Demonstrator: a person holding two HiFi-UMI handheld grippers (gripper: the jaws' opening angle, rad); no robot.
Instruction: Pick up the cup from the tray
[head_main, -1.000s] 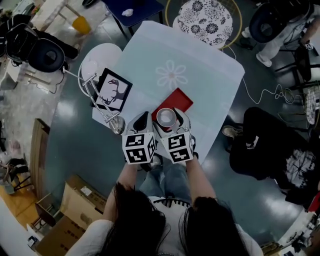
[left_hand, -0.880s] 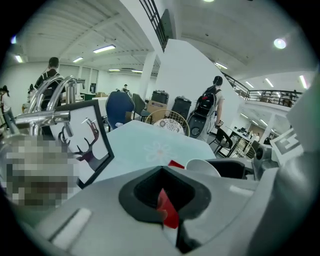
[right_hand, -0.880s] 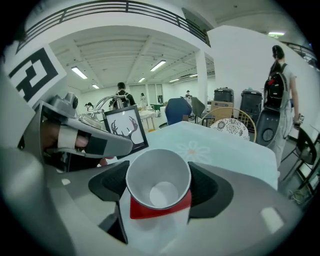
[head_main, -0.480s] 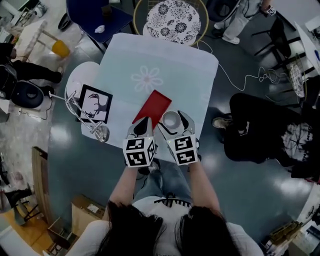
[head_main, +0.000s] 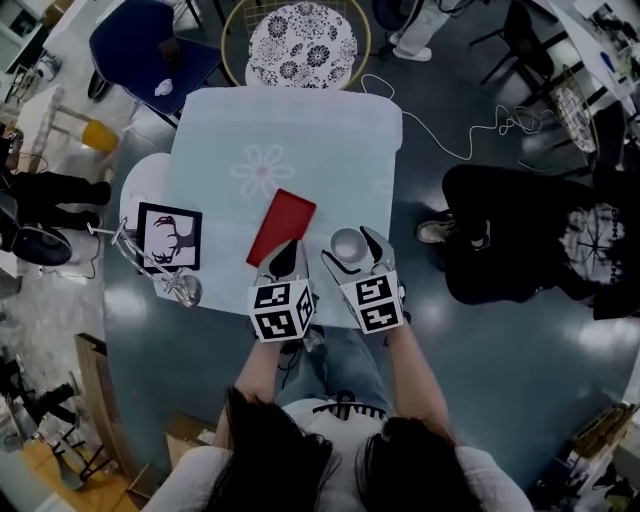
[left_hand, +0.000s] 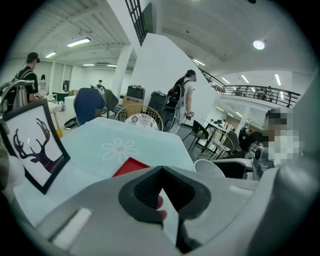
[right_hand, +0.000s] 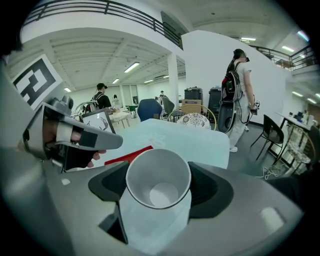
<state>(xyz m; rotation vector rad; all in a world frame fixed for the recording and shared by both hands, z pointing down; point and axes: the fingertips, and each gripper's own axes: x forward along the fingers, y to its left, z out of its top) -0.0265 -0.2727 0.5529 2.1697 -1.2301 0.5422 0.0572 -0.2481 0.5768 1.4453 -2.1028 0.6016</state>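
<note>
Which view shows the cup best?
The right gripper view: the cup fills the centre, gripped between the jaws, its empty inside visible. The head view shows it small from above; the left gripper view catches only part of its rim.

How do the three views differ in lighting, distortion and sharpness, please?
Head view: dim, with glare patches on the floor around the pale table. Left gripper view: strong fisheye bending, black corners. Right gripper view: same bending; the cup is sharp.
</note>
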